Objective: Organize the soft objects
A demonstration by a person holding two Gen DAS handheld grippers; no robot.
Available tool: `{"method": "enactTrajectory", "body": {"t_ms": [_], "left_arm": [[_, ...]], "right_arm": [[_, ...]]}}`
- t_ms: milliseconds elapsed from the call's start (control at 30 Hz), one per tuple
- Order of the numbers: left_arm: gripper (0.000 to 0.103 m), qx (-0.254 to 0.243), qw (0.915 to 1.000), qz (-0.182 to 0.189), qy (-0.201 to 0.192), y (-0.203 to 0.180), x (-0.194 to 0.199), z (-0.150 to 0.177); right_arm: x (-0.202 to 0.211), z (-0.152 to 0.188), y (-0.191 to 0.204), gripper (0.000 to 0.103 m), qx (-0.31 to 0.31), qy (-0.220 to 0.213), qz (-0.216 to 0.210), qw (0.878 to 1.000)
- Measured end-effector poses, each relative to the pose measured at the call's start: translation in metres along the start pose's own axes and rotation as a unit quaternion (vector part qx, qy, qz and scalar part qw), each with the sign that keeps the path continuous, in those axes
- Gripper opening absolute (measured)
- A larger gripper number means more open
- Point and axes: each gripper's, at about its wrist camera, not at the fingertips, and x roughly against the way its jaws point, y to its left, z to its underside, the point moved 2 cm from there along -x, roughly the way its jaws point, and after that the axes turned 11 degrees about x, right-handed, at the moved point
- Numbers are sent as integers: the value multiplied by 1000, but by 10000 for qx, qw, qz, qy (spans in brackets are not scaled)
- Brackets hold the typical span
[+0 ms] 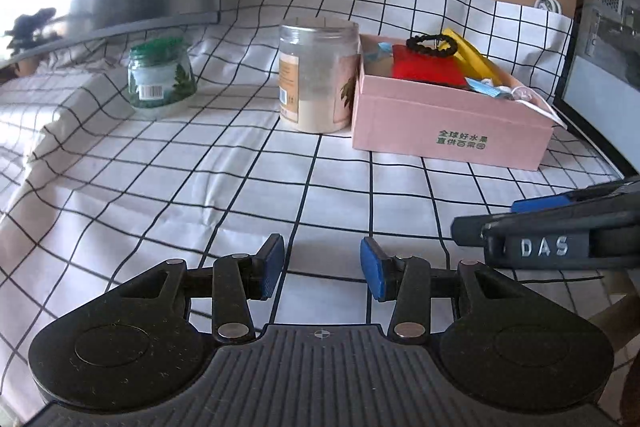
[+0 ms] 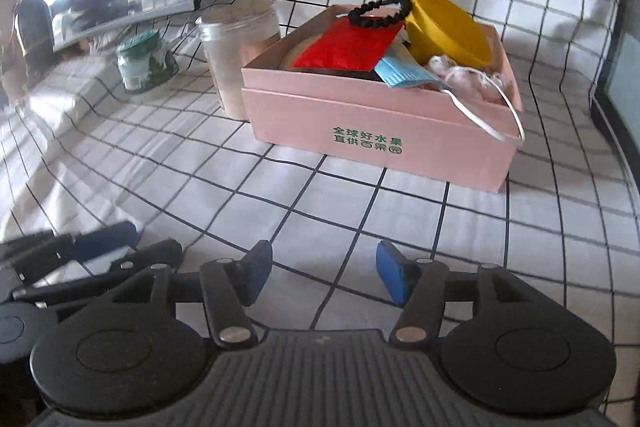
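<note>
Pink box [image 2: 380, 131] sat ahead of both grippers on the checked tabletop [image 2: 320, 211], well apart from them, long side facing. Held soft things already: red pouch [image 2: 348, 47], blue face mask [image 2: 400, 73], black hair tie [image 2: 378, 11], plus a yellow lid [image 2: 448, 31]. Lay closer to the right gripper [image 2: 324, 273], jaws open and empty. Left gripper [image 1: 322, 269] hung just beside, jaws open a bit less, empty too. Stood left of the box, touching or almost: clear powder jar [image 1: 316, 75]. Farther left: green jar [image 1: 160, 75]. Nothing in the way.
</note>
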Motion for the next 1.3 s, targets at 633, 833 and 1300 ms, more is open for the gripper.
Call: {"method": "enactTrajectory", "body": {"t_ms": [633,833,1300], "left_arm": [[50,-42,9998,-155,-77,-4,-4,-2],[50,-32,9998,-153,-84,-3,-4,-2],[50,-28,9999,-131,-81,-2,-4,-2]], "right_arm": [[-4,20,-18,92,115,-628,151,9978],[-5,20,-17,92,110,-628,150,9979],[-5,20,-17,92,107,-628,151,9979]]}}
